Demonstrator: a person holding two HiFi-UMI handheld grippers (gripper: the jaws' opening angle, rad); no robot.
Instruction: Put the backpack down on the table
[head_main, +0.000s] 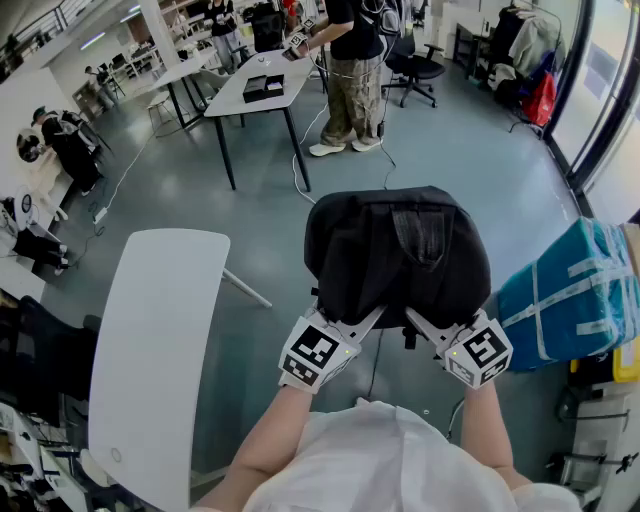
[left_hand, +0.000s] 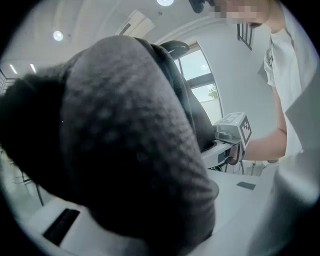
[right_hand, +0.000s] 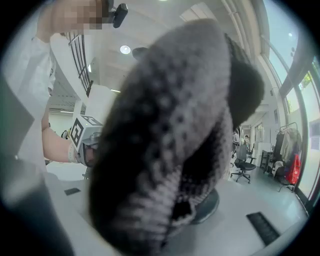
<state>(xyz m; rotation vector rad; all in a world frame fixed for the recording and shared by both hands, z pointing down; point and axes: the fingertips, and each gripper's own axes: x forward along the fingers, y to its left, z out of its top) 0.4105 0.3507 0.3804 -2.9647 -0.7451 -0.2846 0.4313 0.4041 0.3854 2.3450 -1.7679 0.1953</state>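
No legible lettering, brand, number or sign in any view. The cubes of the left gripper and right gripper carry only black-and-white square patterns (coded markers, not script); the backpack shows no readable logo.

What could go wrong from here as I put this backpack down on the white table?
The backpack hangs over the floor, beside the table, pinched only along its near edge by the left gripper and right gripper; soft fabric may slip and drop. The table looks narrow, so a bag set near its edge might slide off. The bag fills both gripper views, hiding the landing spot.
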